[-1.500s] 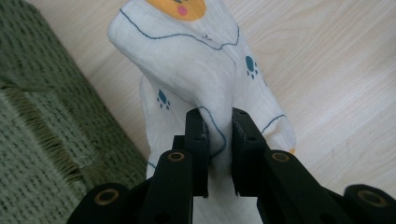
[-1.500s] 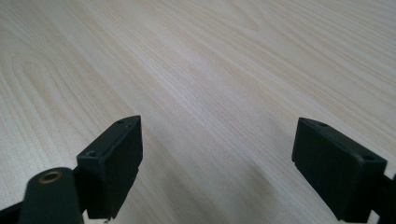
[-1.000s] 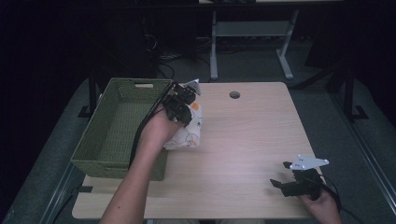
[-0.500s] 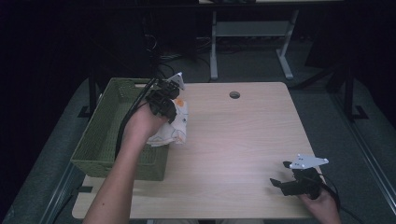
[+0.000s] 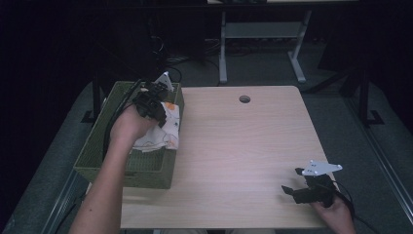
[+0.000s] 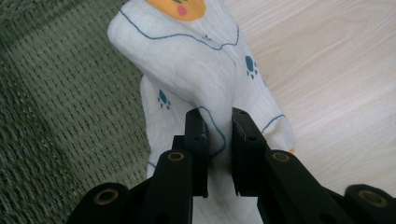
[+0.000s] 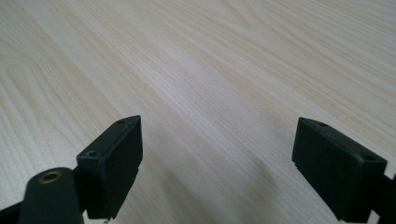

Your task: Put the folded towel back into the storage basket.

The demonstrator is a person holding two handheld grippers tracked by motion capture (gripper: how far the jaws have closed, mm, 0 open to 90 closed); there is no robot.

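A white cloth (image 5: pixel 160 132) with blue paw prints and an orange patch hangs from my left gripper (image 5: pixel 157 105) over the right side of a green woven basket (image 5: pixel 97 151). In the left gripper view the cloth (image 6: pixel 196 70) is bunched between the two black jaws of my left gripper (image 6: pixel 219 140), which is shut on it; the basket's weave (image 6: pixel 60 116) lies to the left and the wooden table (image 6: pixel 336 84) to the right. My right gripper (image 5: pixel 292 189) rests near the table's front right corner. Its jaws stand wide apart over bare wood, the right gripper (image 7: pixel 217 154) open.
The light wooden table (image 5: pixel 243 146) has a round cable hole (image 5: pixel 244 99) near its far edge. The basket stands along the table's left edge. Beyond the table are a metal frame leg (image 5: pixel 223 53) and dark floor.
My left gripper has carried the cloth leftward from the table beside the basket to above the basket's right side. The right gripper has stayed where it was.
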